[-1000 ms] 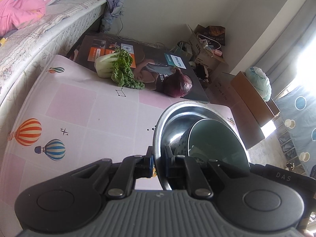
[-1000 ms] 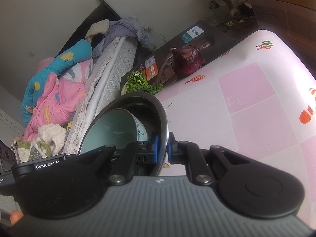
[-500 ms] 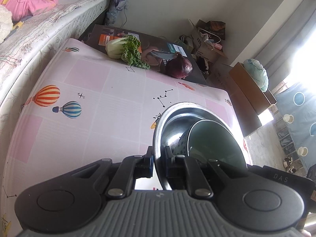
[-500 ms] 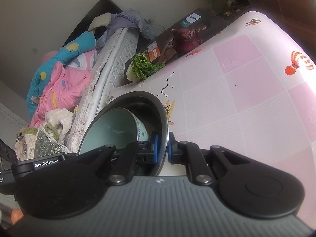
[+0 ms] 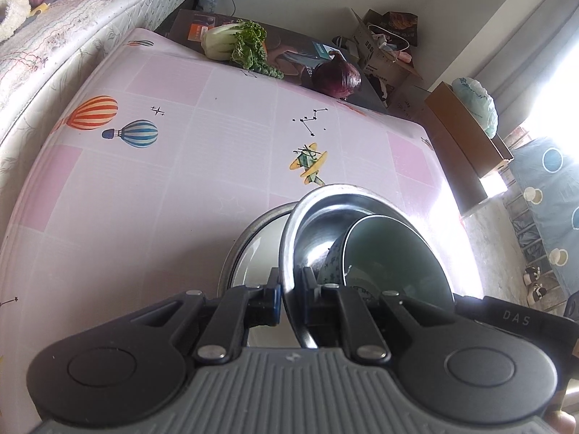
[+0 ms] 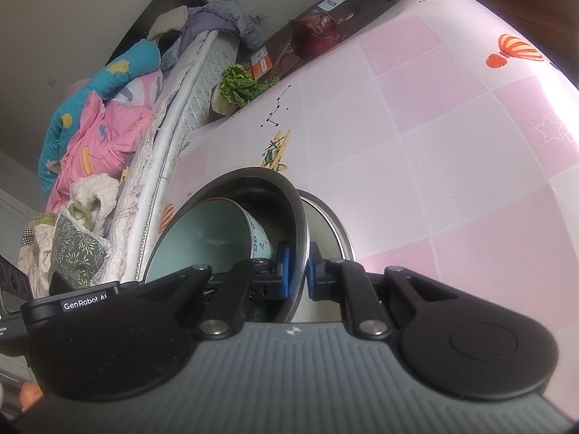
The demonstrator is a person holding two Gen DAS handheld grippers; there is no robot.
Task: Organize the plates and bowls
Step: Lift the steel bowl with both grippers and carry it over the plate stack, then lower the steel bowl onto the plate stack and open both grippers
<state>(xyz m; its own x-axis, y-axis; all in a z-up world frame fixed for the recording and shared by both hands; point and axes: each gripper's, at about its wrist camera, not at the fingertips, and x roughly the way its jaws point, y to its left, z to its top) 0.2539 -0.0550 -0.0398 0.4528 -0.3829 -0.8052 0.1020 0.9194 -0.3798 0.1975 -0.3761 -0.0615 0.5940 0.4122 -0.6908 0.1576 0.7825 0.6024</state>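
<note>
A steel bowl [image 5: 318,224] with a pale green ceramic bowl [image 5: 394,253] nested inside is held between both grippers. My left gripper [image 5: 291,298] is shut on its rim on one side. My right gripper [image 6: 296,275] is shut on the opposite rim of the steel bowl [image 6: 260,188], with the green bowl [image 6: 206,231] inside. Beneath it a steel plate [image 5: 253,238] lies on the table; it also shows in the right wrist view [image 6: 336,231]. The held bowl hangs just above the plate; contact is hidden.
The pink patterned tablecloth [image 5: 181,166] covers the table. A leafy cabbage [image 5: 239,45] and a red onion [image 5: 336,76] lie on a dark box at the far edge. A bed [image 6: 108,115] runs along one side. Cardboard boxes [image 5: 466,141] stand beyond.
Both grippers moved back and down with the nested bowls. The steel plate has come into view beneath the bowl. The vegetables look farther away.
</note>
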